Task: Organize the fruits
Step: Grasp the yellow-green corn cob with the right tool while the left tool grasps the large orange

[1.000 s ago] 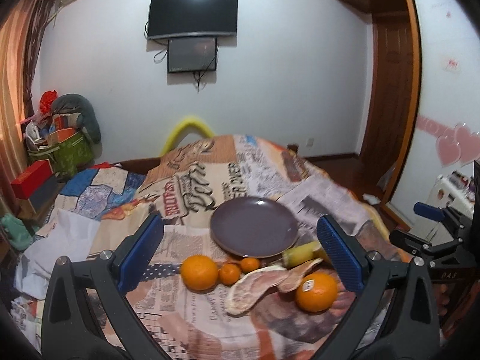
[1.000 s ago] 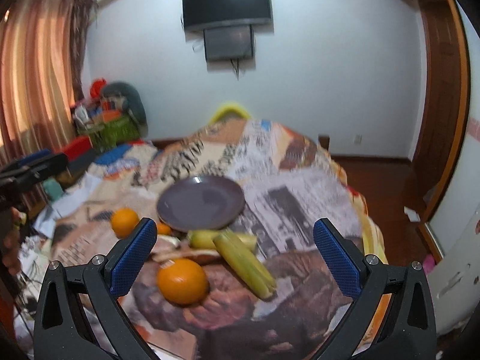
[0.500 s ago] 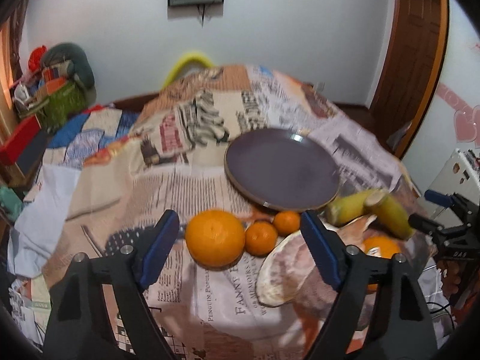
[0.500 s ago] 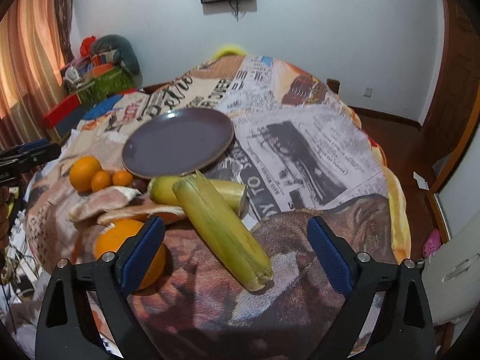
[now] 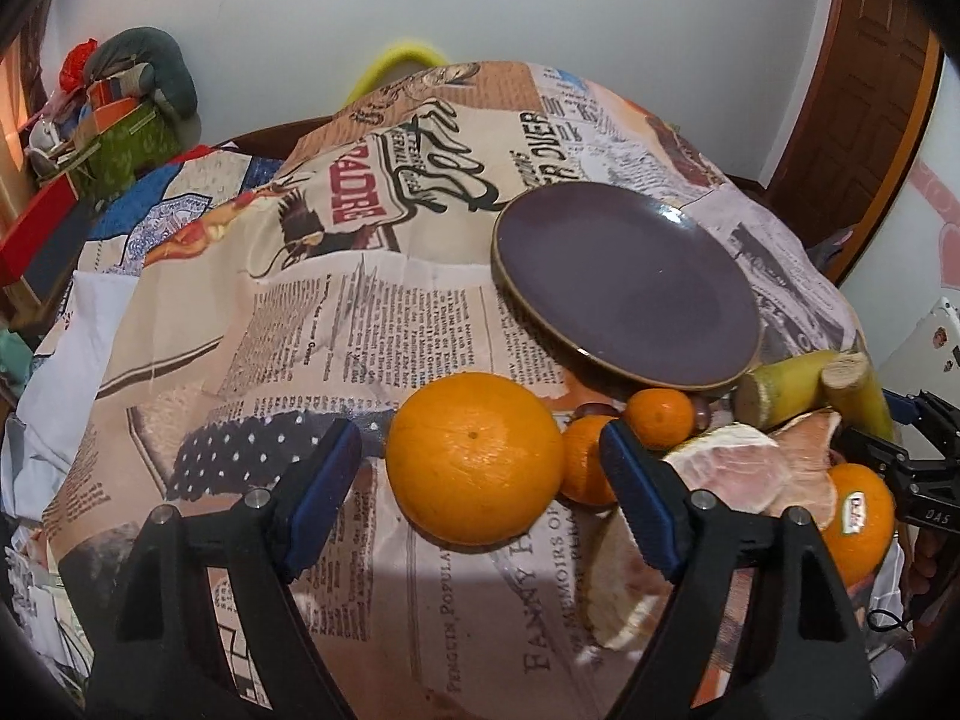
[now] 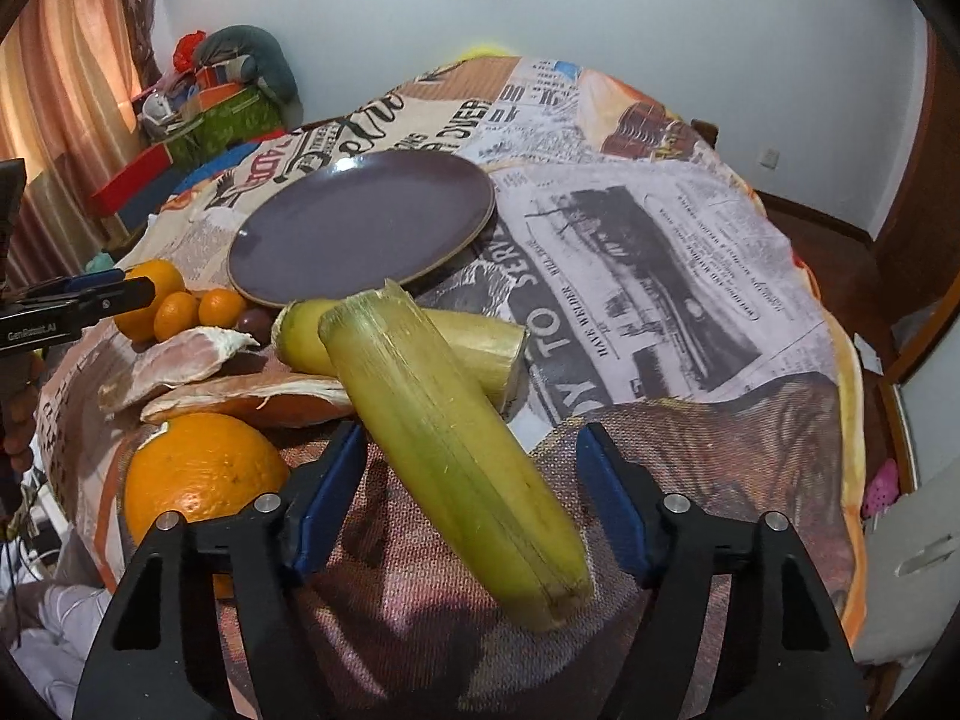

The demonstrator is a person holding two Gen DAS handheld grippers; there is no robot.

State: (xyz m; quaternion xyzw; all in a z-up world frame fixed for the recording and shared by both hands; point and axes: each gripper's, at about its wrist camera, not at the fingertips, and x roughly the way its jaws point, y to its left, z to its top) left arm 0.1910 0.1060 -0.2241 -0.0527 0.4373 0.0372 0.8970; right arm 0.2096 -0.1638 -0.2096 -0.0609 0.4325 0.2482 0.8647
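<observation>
A large orange (image 5: 474,459) lies on the newspaper-print cloth between the blue pads of my left gripper (image 5: 480,486). A gap shows on each side of it, so the gripper is open. Beside the orange sit two mandarins (image 5: 660,417), pale pomelo peel (image 5: 738,468) and a stickered orange (image 5: 858,516). The empty purple plate (image 5: 624,276) lies just behind them. My right gripper (image 6: 471,498) straddles a yellow-green cane piece (image 6: 444,438) that leans on a second piece (image 6: 474,342). Its jaws are closing, and the pads are still clear of the cane.
The cloth-covered table (image 6: 690,276) drops away at the right and near edges. Boxes and bags (image 6: 210,102) are piled by the curtain at the far left. A wooden door (image 5: 864,90) stands at the right, with a white appliance (image 5: 924,348) below it.
Both grippers came down and tilted toward the table, and their jaws narrowed. The left now frames the large orange and the right frames the cane piece.
</observation>
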